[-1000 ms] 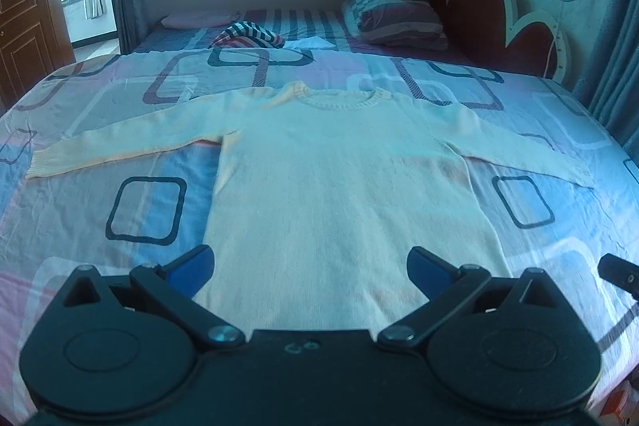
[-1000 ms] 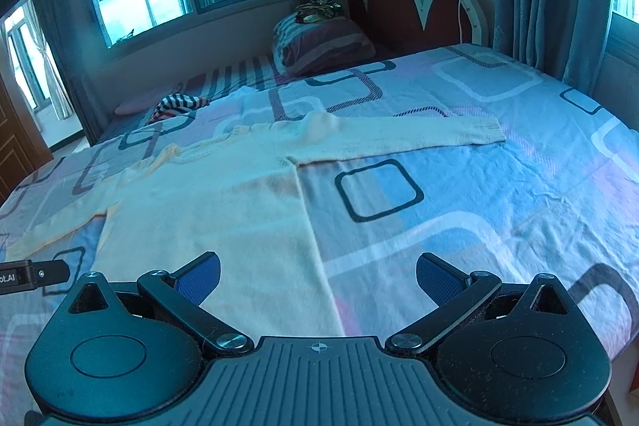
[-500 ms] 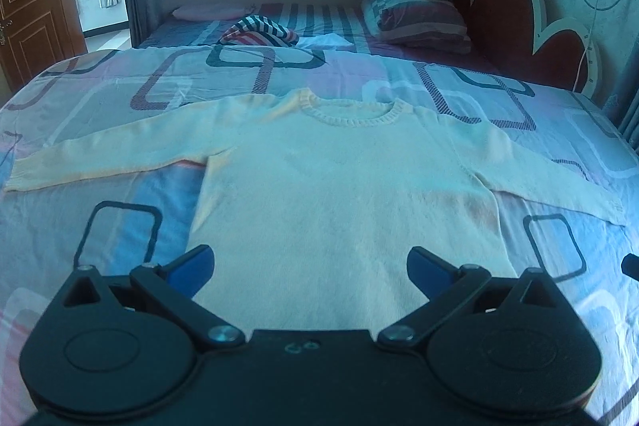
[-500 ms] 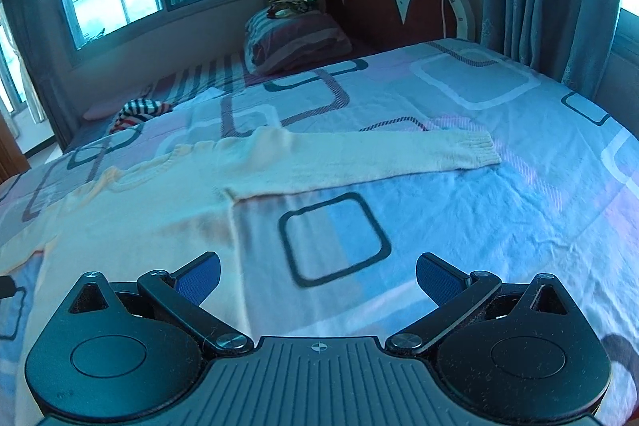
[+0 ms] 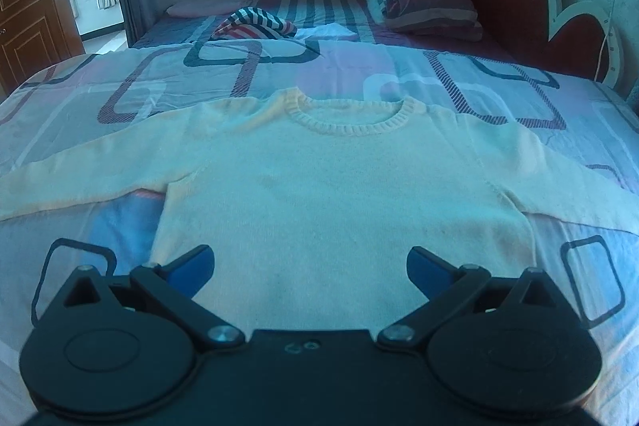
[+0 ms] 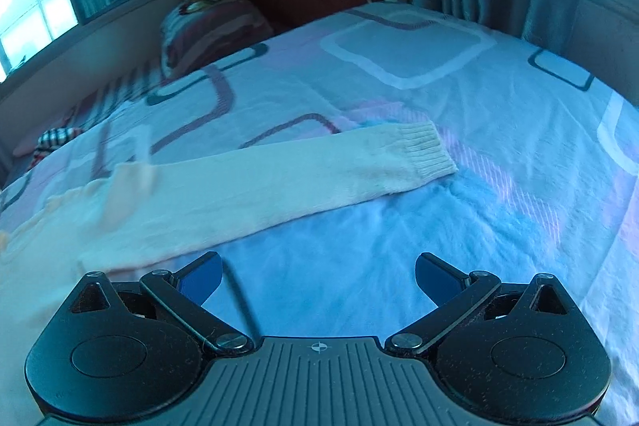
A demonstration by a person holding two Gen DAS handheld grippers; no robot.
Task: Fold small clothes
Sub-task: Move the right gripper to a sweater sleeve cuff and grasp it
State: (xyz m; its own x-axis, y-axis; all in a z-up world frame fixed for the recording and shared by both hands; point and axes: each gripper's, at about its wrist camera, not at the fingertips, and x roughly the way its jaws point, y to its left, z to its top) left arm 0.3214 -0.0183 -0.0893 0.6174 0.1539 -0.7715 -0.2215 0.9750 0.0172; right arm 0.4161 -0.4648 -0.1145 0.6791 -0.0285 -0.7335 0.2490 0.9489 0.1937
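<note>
1. Sweater (image 5: 339, 194) lay flat and face up on the bed (image 5: 359, 74), its ribbed collar (image 5: 351, 124) pointing toward the far edge and both sleeves spread out to the sides.
2. Your left gripper (image 5: 309, 260) hung over the lower body of the sweater, its blue fingertips (image 5: 191, 264) set wide apart and holding nothing.
3. Your right gripper (image 6: 317, 276) hung over bare bedspread (image 6: 519, 154) just beside the right sleeve (image 6: 259, 186), its jaws likewise spread wide and empty.
4. That sleeve stretched out straight toward the right edge of the bed, ending in a ribbed cuff (image 6: 427, 150) that lay flat on the cover.
5. Beyond the far edge of the bedspread you had a striped piece of cloth (image 5: 255, 22) and a striped pillow (image 5: 427, 2) lying near the scalloped headboard (image 5: 531, 2).
6. The left part of the right wrist view was blurred, so you could not make out the sweater's body there.
</note>
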